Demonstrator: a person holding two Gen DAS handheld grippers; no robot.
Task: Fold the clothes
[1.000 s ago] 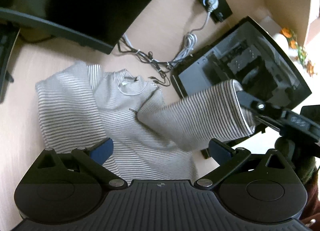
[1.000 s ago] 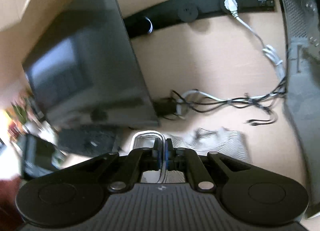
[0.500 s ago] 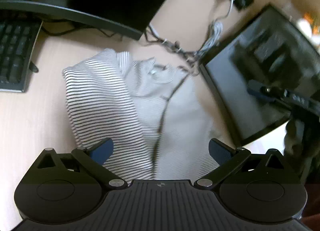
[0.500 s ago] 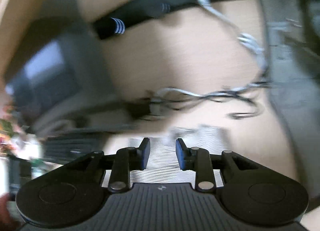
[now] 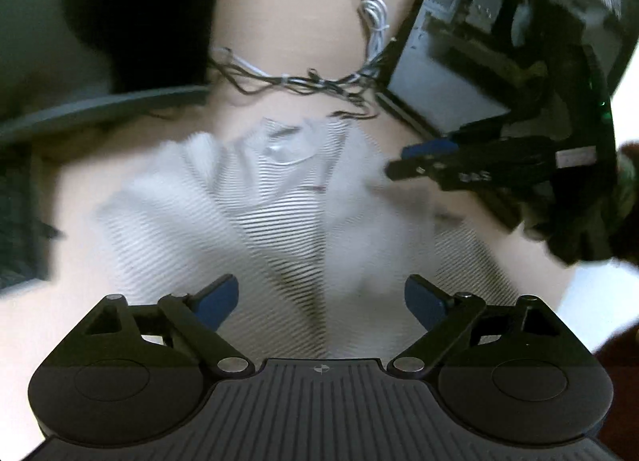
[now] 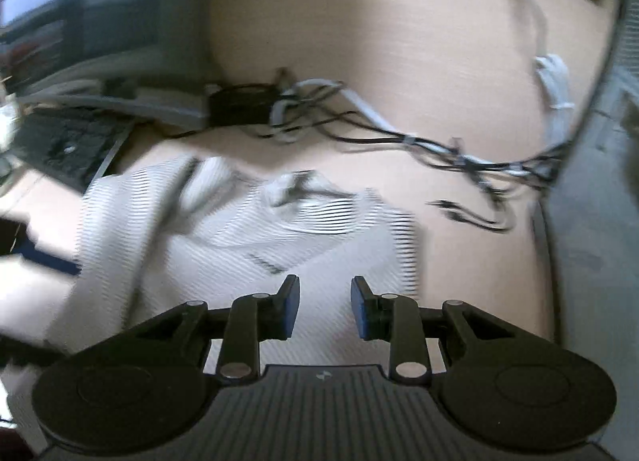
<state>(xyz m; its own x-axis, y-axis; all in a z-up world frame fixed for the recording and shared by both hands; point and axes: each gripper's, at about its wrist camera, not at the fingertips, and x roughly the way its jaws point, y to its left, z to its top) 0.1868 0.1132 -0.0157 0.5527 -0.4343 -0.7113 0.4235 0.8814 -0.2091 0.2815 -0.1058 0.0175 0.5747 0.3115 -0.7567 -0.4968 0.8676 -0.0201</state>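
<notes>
Sweater (image 5: pixel 279 229) sits on the desk (image 6: pixel 359 42), sleeves folded in (blurry); my left gripper (image 5: pixel 321 297) and right gripper (image 6: pixel 324 311) both spread, empty. I'd pinch the hem evenly.

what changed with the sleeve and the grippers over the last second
The right gripper let go of the striped sweater's sleeve, which now lies folded across the body; its jaws opened. The left gripper stayed open and empty. The cables stayed put on the desk.

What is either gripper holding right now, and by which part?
Nothing. The left gripper and right gripper are both open over the striped sweater, which lies on the desk, with no cloth between the fingers.
</notes>
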